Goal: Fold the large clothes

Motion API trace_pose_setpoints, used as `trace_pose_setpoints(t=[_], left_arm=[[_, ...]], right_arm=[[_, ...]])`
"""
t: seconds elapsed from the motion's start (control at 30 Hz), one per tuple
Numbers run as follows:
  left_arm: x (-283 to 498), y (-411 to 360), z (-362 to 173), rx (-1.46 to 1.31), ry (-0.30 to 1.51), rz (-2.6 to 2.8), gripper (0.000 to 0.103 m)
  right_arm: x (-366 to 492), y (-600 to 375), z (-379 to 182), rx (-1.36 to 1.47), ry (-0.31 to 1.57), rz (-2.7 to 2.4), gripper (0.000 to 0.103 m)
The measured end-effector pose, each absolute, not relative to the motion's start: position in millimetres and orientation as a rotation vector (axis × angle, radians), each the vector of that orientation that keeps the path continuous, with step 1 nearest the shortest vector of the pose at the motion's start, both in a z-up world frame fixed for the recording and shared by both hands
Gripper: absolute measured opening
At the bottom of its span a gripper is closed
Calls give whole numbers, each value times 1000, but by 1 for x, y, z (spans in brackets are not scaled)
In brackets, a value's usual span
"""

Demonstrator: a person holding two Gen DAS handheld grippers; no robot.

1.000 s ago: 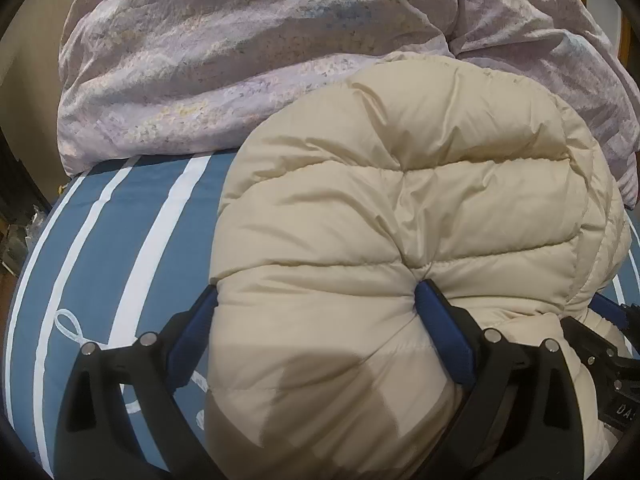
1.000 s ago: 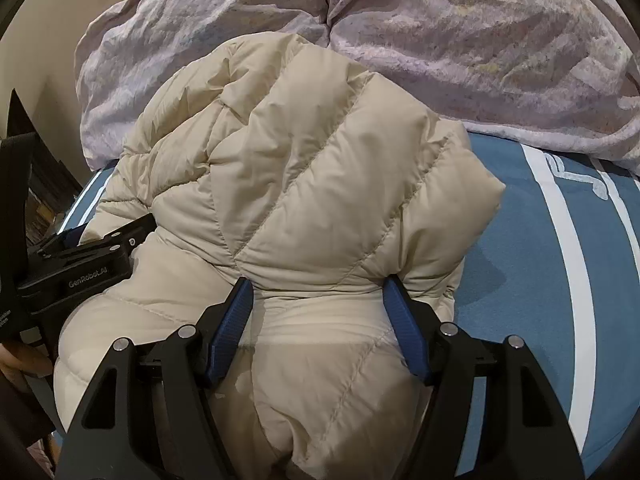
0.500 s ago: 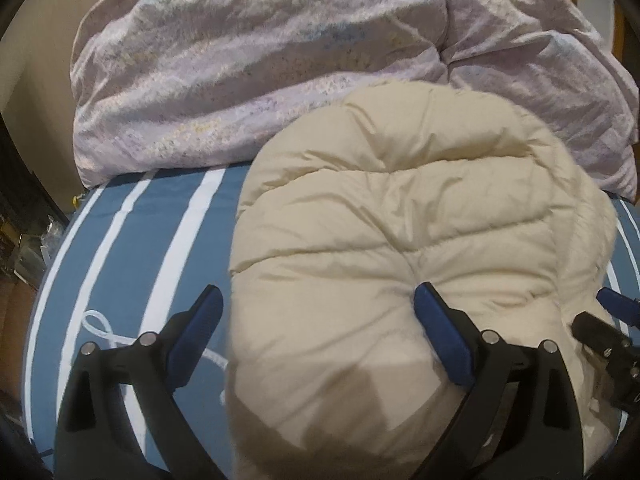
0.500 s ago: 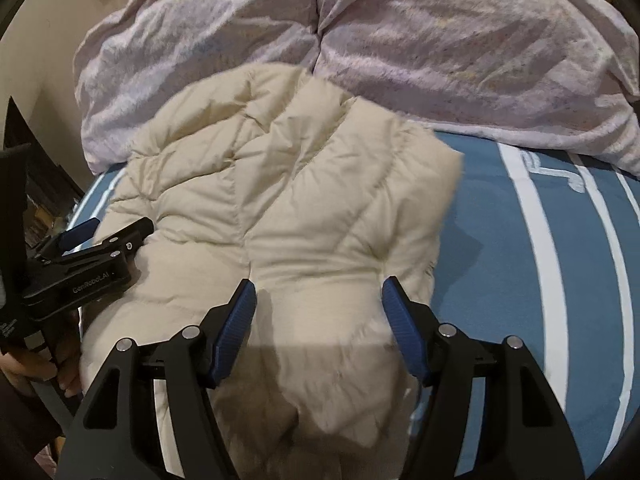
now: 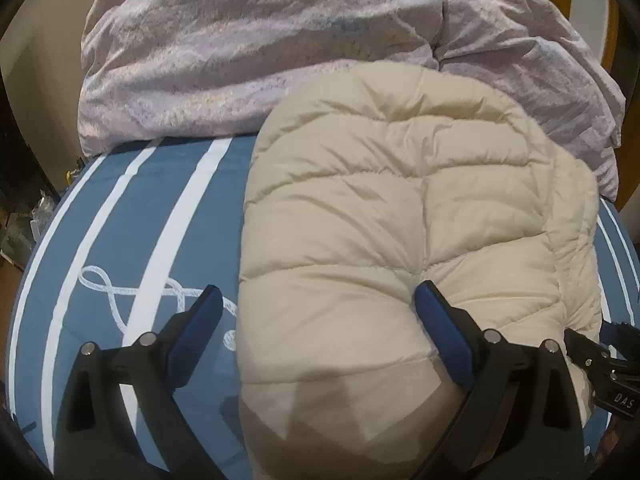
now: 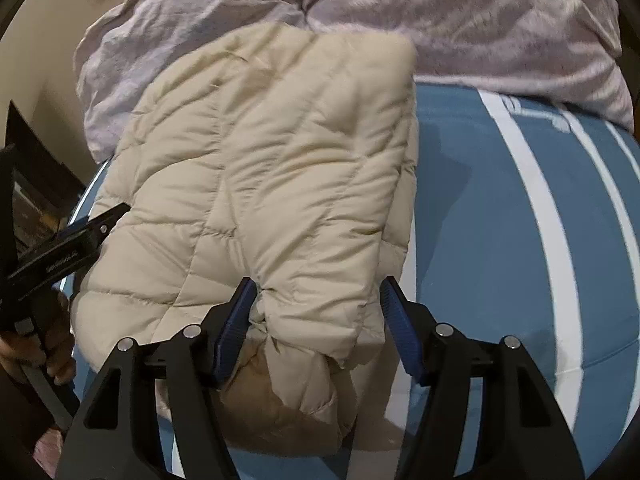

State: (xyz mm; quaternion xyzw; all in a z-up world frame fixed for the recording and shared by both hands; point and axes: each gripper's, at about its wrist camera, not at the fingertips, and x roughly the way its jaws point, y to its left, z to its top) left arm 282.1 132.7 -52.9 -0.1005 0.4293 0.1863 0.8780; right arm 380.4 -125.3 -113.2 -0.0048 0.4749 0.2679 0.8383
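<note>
bed: blue sheet [image 5: 132, 240] with white stripes, takes up pretty much the whole lower half of both views

duvet: crumpled lilac duvet [image 5: 260, 52] heaped along the far side, 10 to 2 o'clock, jacket's far edge sits right up against it

jacket: cream puffer jacket [image 6: 272, 184] lying flat-ish on the sheet, dead centre and running up toward 12 from the right wrist cam. In the left wrist cam it fills everything from centre out to 3 o'clock. Looks already doubled over into a thick slab, a looser bit hanging toward 6 o'clock

left gripper: left gripper [image 5: 316, 320] has its jaws wide and released. One pad's over bare sheet at 8 o'clock, clear of the fabric; the other is nudged into a quilted bulge at 5 o'clock. So it's not pinching anything

right gripper: right gripper [image 6: 316, 312] straddles the near end of the folded panel at 6 o'clock. The inner pad is against the fabric, the outer one looks just off it, so I'd call it let go rather than clenched, but it's close

step: my read is a fold got laid down and both hands are at the letting-go/backing-off point

next: probably needs re-gripping the near edge with both grippers and bringing it over toward 12 for another fold, or pressing it down. Puffer stuff springs back, so the grab has to catch all layers
</note>
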Motion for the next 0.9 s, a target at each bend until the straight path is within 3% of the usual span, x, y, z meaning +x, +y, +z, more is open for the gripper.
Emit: trace_pose_setpoints(t=[0.27, 0.5, 0.63, 0.9], left_arm=[[265, 130, -38, -238, 882, 386, 96], [225, 127, -16, -255, 842, 375, 96], [200, 125, -8, -291, 834, 363, 97], [148, 116, 3, -342, 816, 333, 100]], right_arm=[[367, -126, -91, -43, 986, 517, 70], [337, -134, -64, -42, 934, 479, 97], [316, -138, -49, -59, 892, 440, 102], [277, -153, -36, -48, 892, 373, 102]])
